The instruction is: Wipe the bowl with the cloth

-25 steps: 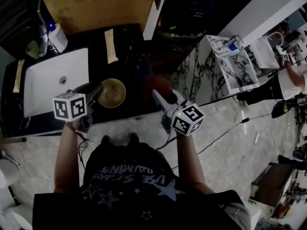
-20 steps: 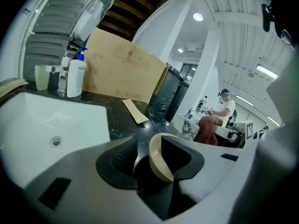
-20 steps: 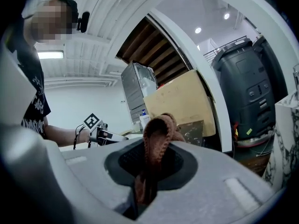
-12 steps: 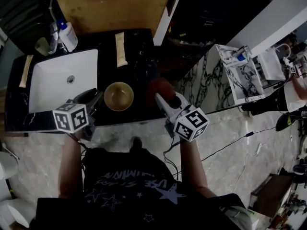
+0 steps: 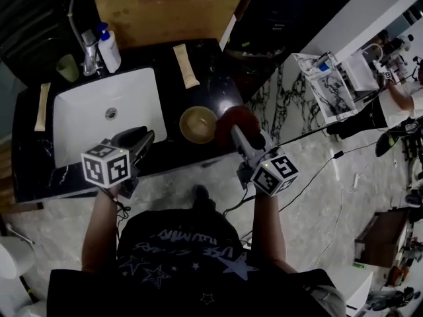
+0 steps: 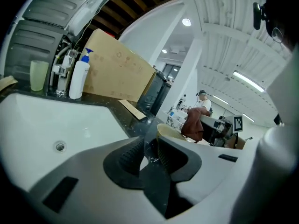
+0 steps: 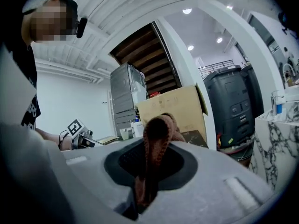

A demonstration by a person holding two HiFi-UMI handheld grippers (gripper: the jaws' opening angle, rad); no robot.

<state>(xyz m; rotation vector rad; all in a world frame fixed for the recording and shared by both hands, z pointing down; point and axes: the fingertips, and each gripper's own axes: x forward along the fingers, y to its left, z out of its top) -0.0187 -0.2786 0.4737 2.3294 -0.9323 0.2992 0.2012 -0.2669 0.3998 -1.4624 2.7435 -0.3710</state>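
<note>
A tan bowl stands upright on the black counter, just right of the sink. My right gripper is shut on a red-brown cloth that hangs beside the bowl's right rim. In the right gripper view the cloth bulges up from between the jaws. My left gripper hovers at the sink's front right corner, a short way left of the bowl. Its jaws are closing, with only a narrow gap and nothing between them. The bowl's rim shows just beyond its right jaw.
A white sink fills the counter's left. Behind it stand a tap, a soap bottle and a green cup. Wooden strips lie on the counter. A cardboard box sits behind. The marble floor lies on the right.
The right gripper has carried the cloth closer to the bowl's right side. The left gripper, earlier beside the bowl's left rim, now sits farther left of it.
</note>
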